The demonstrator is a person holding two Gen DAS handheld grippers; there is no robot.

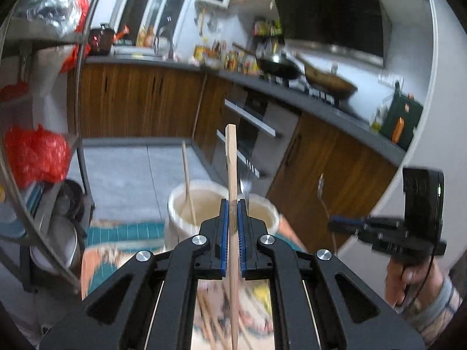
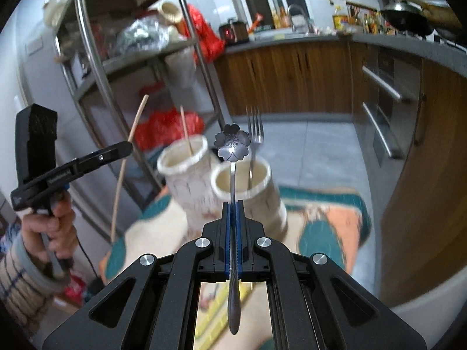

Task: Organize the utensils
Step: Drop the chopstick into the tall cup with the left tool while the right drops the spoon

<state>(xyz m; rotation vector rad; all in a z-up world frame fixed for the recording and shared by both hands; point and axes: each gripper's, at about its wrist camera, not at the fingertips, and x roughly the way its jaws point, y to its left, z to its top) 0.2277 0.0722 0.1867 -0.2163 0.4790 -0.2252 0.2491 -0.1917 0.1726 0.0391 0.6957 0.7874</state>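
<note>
My left gripper point(image 1: 233, 204) is shut on a wooden chopstick point(image 1: 231, 157) that points up above two white ceramic holders point(image 1: 181, 221). One chopstick point(image 1: 188, 183) stands in the left holder. My right gripper point(image 2: 233, 204) is shut on a metal spoon with a flower-shaped bowl point(image 2: 232, 143), held over the right holder point(image 2: 262, 201). A fork point(image 2: 254, 143) stands in that holder. The left holder point(image 2: 184, 172) has a chopstick point(image 2: 185, 134) in it. The left gripper point(image 2: 122, 147) with its chopstick point(image 2: 125, 166) shows at left in the right wrist view.
The holders stand on a patterned mat point(image 2: 329, 221) on a round white table point(image 1: 414, 157). More chopsticks point(image 1: 210, 320) lie on the mat beneath my left gripper. A metal shelf rack point(image 2: 96, 67) with bags stands behind. Kitchen cabinets point(image 1: 140, 102) and a stove with woks point(image 1: 321, 78) lie beyond.
</note>
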